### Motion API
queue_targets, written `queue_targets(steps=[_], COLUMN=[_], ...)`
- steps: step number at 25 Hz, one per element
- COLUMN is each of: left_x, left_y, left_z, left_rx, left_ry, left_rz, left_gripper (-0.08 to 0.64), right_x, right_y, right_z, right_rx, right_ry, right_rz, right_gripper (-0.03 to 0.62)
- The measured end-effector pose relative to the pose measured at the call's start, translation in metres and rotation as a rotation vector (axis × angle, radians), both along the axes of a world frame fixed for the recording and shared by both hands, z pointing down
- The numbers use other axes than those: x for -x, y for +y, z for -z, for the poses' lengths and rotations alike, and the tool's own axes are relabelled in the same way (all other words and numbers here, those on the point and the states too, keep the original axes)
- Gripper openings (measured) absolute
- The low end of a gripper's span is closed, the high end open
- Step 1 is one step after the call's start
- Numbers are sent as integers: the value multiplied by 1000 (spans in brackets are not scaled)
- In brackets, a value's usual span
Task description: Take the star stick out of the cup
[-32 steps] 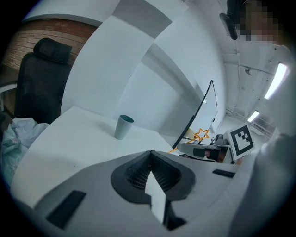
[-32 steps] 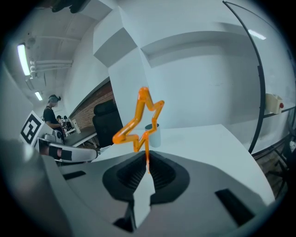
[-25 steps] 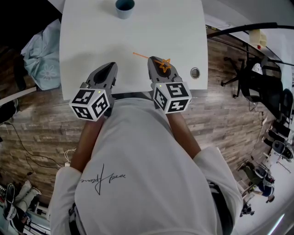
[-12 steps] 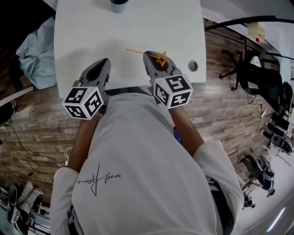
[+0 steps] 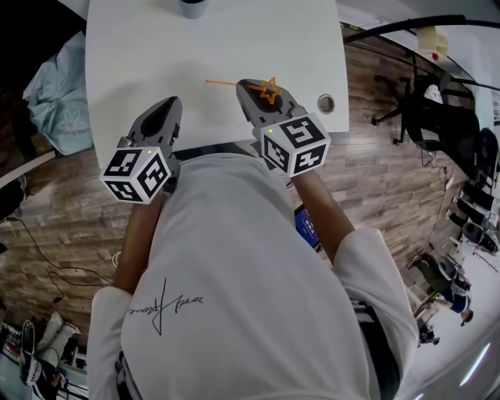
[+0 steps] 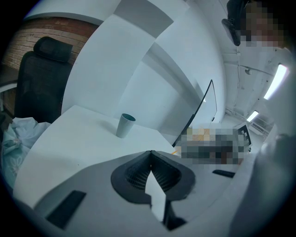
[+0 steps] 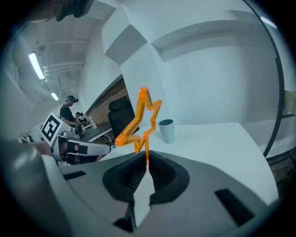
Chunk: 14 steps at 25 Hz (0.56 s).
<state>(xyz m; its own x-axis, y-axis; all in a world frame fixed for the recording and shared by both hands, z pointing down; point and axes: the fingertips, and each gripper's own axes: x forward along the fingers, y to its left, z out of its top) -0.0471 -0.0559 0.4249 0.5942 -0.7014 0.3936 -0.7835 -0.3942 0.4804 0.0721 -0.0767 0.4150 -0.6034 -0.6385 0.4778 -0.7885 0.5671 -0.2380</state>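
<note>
The orange star stick [image 5: 270, 90] is outside the cup, and my right gripper [image 5: 248, 86] is shut on its thin shaft over the white table's [image 5: 141, 55] near edge. In the right gripper view the star [image 7: 140, 122] stands up just above the closed jaws [image 7: 147, 159]. The grey-blue cup [image 5: 191, 6] stands upright at the far edge, also visible as the cup [image 7: 167, 130] and the cup [image 6: 125, 125]. My left gripper [image 5: 166, 105] hovers left of the right one, shut with nothing in it [image 6: 151, 155].
A round cable hole [image 5: 326, 102] sits in the table's near right corner. A light blue cloth [image 5: 51, 94] lies left of the table, and a black office chair [image 5: 437, 117] stands on the wooden floor at the right. People stand far off in the right gripper view.
The head view has shifted, so table and cup sit higher in frame. Both grippers stay shut at the near edge; the right one has edged slightly forward with the star stick.
</note>
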Motion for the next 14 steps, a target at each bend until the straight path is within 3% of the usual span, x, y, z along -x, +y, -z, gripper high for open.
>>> queue_targets(steps=[14], left_x=[-6], left_y=[0], left_z=[-1], left_rx=[4], left_ry=[-1], left_rz=[-11], left_gripper=[8], right_x=[-1], right_y=[3], right_z=[0], right_rx=[5], right_ry=[2], right_rz=[39], right_gripper=[23])
